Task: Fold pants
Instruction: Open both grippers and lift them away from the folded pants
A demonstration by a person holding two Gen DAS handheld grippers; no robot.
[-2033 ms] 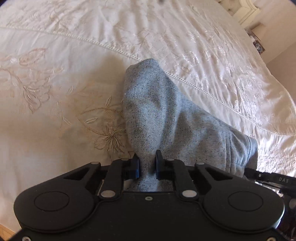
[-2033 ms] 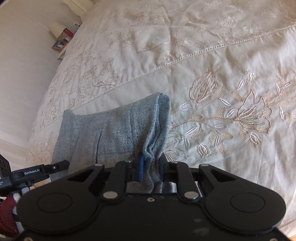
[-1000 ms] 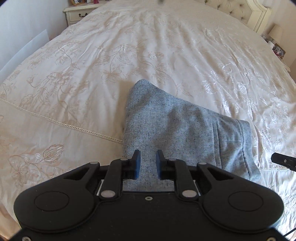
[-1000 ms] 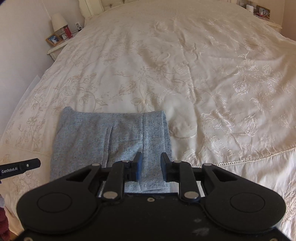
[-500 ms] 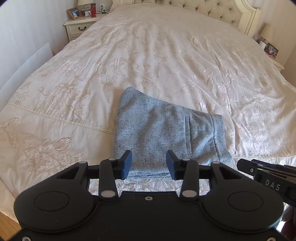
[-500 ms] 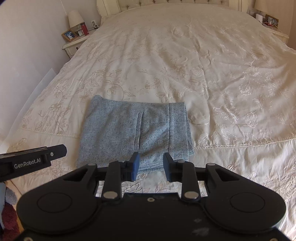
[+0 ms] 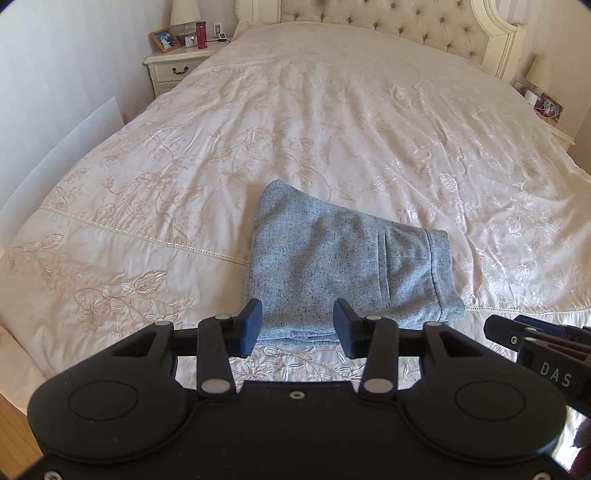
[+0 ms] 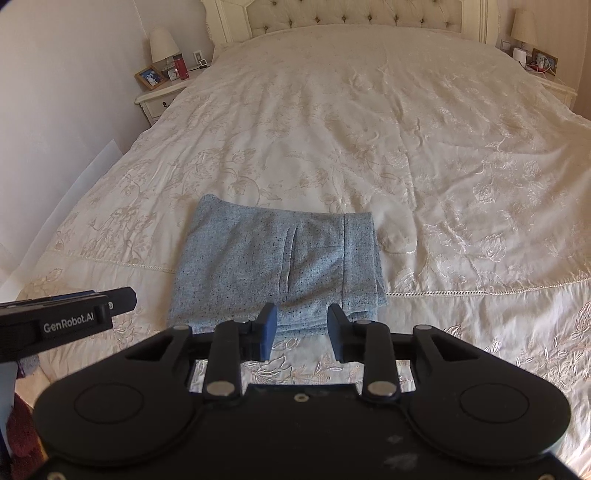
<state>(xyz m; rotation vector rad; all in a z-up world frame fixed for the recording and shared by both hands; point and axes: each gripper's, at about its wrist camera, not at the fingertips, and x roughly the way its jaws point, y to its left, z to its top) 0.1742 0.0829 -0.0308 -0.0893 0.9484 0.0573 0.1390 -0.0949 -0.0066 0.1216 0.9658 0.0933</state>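
The grey-blue speckled pants lie folded into a compact flat rectangle on the cream embroidered bedspread, near its front edge. My left gripper hovers above and in front of the pants' near edge, open, with nothing between its blue pads. In the right wrist view the same pants lie flat, waistband side to the right. My right gripper hangs above their near edge, its jaws opening and empty. Each view catches the other gripper's tip at its side edge.
A tufted headboard stands at the far end of the bed. The left nightstand holds a lamp, a photo frame and a red bottle; another nightstand is at the far right. Wooden floor shows at the lower left.
Both grippers let go of the pants and opened. Both pulled back and rose, so the folded pants now lie free on the bed and more of the room shows.
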